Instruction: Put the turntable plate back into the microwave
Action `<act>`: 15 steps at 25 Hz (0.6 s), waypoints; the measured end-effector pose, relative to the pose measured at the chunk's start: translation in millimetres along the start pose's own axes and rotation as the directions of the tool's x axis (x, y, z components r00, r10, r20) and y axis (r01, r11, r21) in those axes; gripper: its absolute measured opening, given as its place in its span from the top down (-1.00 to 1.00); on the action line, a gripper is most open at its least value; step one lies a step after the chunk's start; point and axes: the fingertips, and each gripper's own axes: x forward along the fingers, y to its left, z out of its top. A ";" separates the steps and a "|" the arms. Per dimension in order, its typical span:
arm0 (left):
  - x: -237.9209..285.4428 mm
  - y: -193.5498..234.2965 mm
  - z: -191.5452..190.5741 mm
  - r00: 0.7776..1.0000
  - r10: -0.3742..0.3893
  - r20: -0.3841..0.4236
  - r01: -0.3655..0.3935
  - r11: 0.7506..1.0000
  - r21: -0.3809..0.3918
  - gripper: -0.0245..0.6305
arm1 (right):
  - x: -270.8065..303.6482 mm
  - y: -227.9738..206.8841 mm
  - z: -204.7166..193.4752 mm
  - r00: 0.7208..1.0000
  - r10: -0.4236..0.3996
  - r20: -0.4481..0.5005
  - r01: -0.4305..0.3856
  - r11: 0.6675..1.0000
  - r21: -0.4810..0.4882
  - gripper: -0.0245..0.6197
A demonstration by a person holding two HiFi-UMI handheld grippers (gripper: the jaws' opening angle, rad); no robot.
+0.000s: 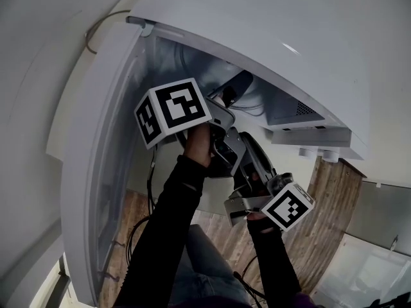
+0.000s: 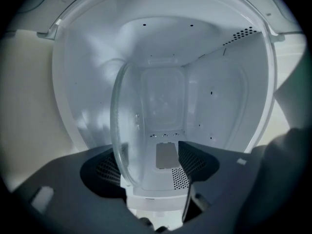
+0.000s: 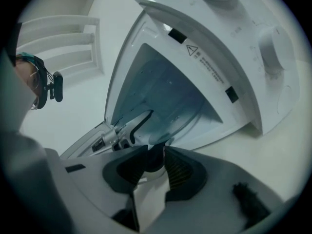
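The white microwave (image 1: 308,43) stands with its door (image 1: 103,140) swung open. In the left gripper view the clear glass turntable plate (image 2: 127,126) stands on edge inside the cavity. My left gripper (image 2: 151,165) is open around it: the rim lies close to the left pad and the right pad stands well apart. In the right gripper view my right gripper (image 3: 155,162) is shut on the plate (image 3: 187,106) at its near rim, at the cavity mouth. The left gripper (image 3: 122,133) shows just beyond it. From the head view both marker cubes (image 1: 173,111) (image 1: 287,205) are at the opening.
The cavity's white walls (image 2: 214,101) and vented ceiling close around the plate. The control panel with its knob (image 3: 273,48) sits beside the opening. Wooden flooring (image 1: 327,210) lies below, and a white slatted fixture (image 3: 63,38) shows on the wall behind.
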 end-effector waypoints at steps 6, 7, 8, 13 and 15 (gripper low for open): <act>-1.4 -2.5 -3.1 0.999 -0.031 -0.012 0.031 0.999 0.030 -0.11 | 23.5 -12.6 14.3 1.000 -0.022 0.016 0.022 1.000 0.010 0.57; -1.2 -2.3 -3.1 1.000 -0.028 -0.009 0.029 0.999 0.029 -0.11 | 26.3 -15.3 15.0 0.999 -0.032 0.019 0.031 0.999 0.021 0.56; -1.0 -2.2 -2.9 1.000 -0.026 -0.007 0.026 0.999 0.028 -0.11 | 29.3 -16.8 15.0 0.999 -0.040 0.020 0.040 0.999 0.027 0.57; -0.9 -1.8 -2.4 1.000 -0.016 -0.003 0.016 0.999 0.027 -0.11 | 44.2 -18.7 12.4 0.998 -0.056 0.007 0.055 0.997 0.053 0.57; -1.1 -1.7 -3.4 1.000 -0.013 -0.006 0.013 1.000 0.028 -0.11 | 47.0 -22.0 12.2 0.998 -0.059 0.010 0.058 0.995 0.087 0.56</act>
